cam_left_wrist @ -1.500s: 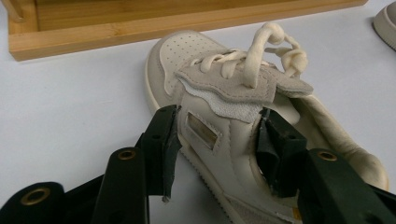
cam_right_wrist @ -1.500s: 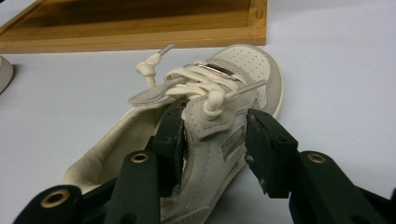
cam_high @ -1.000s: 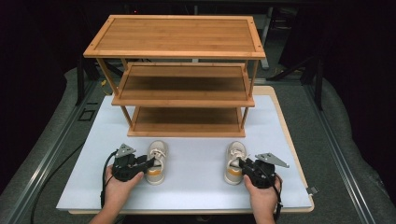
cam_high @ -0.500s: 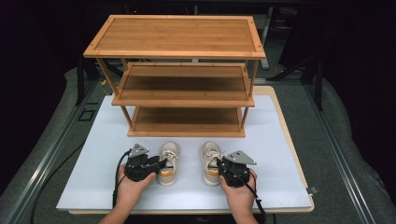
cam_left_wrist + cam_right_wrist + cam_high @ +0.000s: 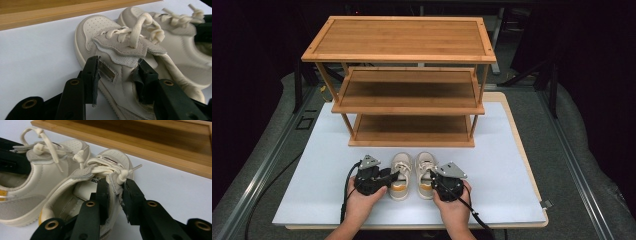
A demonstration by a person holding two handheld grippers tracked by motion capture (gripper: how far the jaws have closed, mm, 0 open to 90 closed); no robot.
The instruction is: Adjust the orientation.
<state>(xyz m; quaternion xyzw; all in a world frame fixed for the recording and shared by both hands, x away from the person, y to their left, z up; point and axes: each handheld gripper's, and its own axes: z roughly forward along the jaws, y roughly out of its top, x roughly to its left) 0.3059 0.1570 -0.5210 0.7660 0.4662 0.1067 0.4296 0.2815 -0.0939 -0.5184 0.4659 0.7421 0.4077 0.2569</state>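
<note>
Two small cream sneakers stand side by side on the white mat, toes toward the rack. My left gripper [image 5: 388, 176] [image 5: 117, 66] is shut on the left shoe [image 5: 401, 170] [image 5: 100, 27], one jaw outside its side wall and one inside the opening. My right gripper [image 5: 432, 179] [image 5: 116, 185] is shut on the right shoe [image 5: 424, 167] [image 5: 112, 156], pinching its side wall beside the tongue; its jaws have just been opening slightly, with the wall still between the pads. Each gripper view has the other shoe [image 5: 180, 32] [image 5: 50, 167] alongside.
A three-tier wooden shoe rack [image 5: 407, 85] stands at the back of the white mat [image 5: 512, 180], its bottom shelf just beyond the shoes' toes. Bare mat lies left and right of the hands. A dark padded floor surrounds the board.
Both hands have slid inward with their shoes. The shoes were far apart a second ago and now sit close together at the middle front of the mat.
</note>
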